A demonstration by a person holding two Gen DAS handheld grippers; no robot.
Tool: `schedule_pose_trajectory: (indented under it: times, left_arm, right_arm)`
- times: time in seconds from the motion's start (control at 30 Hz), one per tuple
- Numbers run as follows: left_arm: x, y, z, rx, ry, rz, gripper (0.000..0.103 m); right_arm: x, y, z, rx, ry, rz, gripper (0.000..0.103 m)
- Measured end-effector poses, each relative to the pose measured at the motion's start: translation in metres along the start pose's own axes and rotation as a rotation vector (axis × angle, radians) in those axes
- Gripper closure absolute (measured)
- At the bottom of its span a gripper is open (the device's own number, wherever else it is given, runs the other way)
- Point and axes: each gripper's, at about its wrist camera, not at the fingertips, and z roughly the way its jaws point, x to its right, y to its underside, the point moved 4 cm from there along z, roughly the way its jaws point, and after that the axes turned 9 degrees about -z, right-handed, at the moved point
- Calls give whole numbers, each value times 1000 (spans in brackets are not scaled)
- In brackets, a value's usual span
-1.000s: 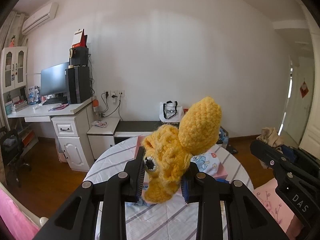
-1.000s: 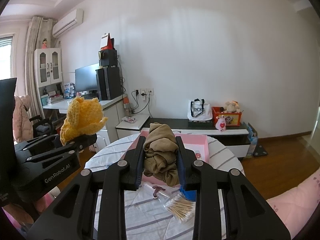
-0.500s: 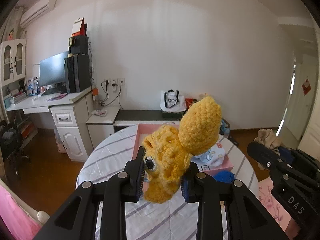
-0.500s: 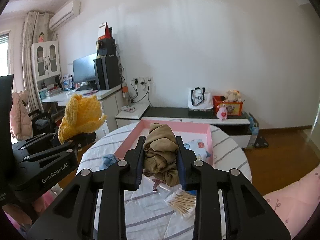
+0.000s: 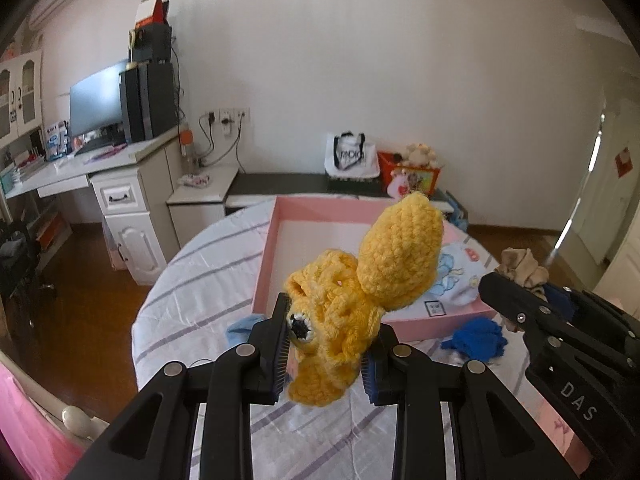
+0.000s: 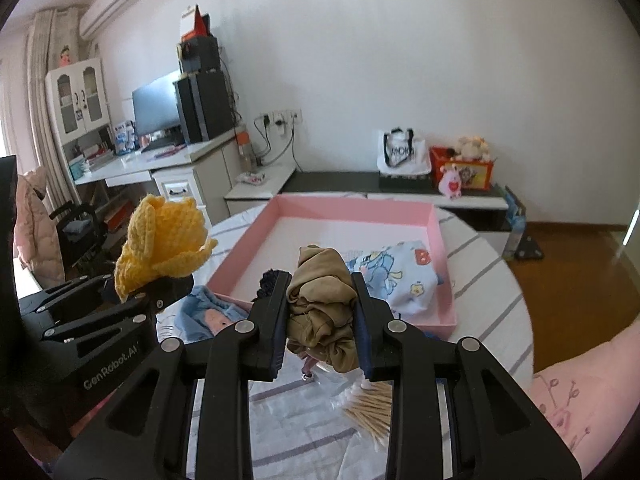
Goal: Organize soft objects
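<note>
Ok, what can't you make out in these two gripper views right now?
- Left wrist view: the pink box floor's near right part is hidden by the yellow crochet toy.
- Right wrist view: the dark item behind the left finger is mostly covered.
- Right wrist view: the brown cloth and fingers hide the clear bag of cotton swabs.

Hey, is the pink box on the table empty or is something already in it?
Not empty: a printed blue-and-white cloth lies in the pink box's near right corner.

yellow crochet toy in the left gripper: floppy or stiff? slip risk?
Likely soft: the yellow crochet toy bulges and creases where the left gripper pinches it. Probably light, since its big knitted lobe stands up unsupported. The coarse yarn looks grippy, so slipping seems unlikely.
</note>
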Motion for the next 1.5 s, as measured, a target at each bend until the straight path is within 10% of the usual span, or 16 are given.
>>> schedule_pose_trajectory:
  times: [0.87,1.2,1.5]
  left_arm:
    - [18,-108,219,-211,-43,-35,70]
    - [2,-106,231,-179,-78,-90,25]
    - [-7,-75,212,-170,-97,-85,20]
  right_arm:
    - [29,10,136,-244,-46,102,75]
    - [43,10,126,-226,-30,156,29]
    - [44,13,118,-233,-7,143,14]
